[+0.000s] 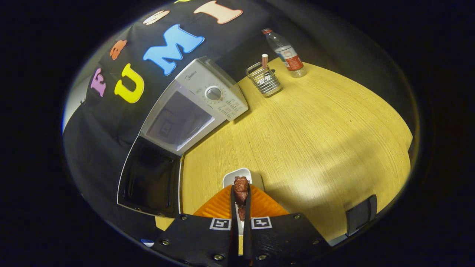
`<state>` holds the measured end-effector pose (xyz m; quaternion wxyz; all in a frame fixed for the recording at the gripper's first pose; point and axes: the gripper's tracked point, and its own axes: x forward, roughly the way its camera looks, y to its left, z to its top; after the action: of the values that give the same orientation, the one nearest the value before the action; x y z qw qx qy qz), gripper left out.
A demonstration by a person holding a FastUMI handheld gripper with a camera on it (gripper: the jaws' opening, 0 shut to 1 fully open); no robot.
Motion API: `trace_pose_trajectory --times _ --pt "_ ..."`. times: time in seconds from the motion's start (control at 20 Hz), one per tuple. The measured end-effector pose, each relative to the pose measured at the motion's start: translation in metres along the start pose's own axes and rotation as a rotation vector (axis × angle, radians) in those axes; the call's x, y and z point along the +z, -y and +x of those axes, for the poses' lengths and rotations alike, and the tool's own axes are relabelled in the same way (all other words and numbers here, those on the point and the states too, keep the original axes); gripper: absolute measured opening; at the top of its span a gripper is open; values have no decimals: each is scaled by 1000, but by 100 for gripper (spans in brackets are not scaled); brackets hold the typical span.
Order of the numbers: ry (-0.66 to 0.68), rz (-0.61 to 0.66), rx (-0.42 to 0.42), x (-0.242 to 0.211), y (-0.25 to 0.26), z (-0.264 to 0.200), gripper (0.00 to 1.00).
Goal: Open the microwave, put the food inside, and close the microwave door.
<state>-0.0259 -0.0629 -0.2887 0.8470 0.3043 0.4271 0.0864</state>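
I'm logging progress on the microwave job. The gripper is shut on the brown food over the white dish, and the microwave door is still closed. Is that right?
Not quite: the microwave door is already swung open, as the gripper view shows. The rest holds: the gripper is shut on the brown food over the white dish.

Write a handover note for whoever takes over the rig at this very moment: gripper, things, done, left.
Gripper: fingers nearly closed, shut on the brown piece of food, held above a small white dish on the wooden table.
Microwave: at the table's far side, its door already swung open, cavity facing the gripper.
Done: door opened, food gripped.
Left: carry the food into the cavity, release, close the door.
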Motion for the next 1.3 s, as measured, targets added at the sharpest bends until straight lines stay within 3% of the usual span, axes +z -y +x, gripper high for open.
trace_pose_trajectory --times 0.4,0.7,1.3 --pt "46 -2 56 13 -41 -14 5" --pt "133 9 164 35 -100 -20 5" --pt "304 108 286 57 -203 39 5"
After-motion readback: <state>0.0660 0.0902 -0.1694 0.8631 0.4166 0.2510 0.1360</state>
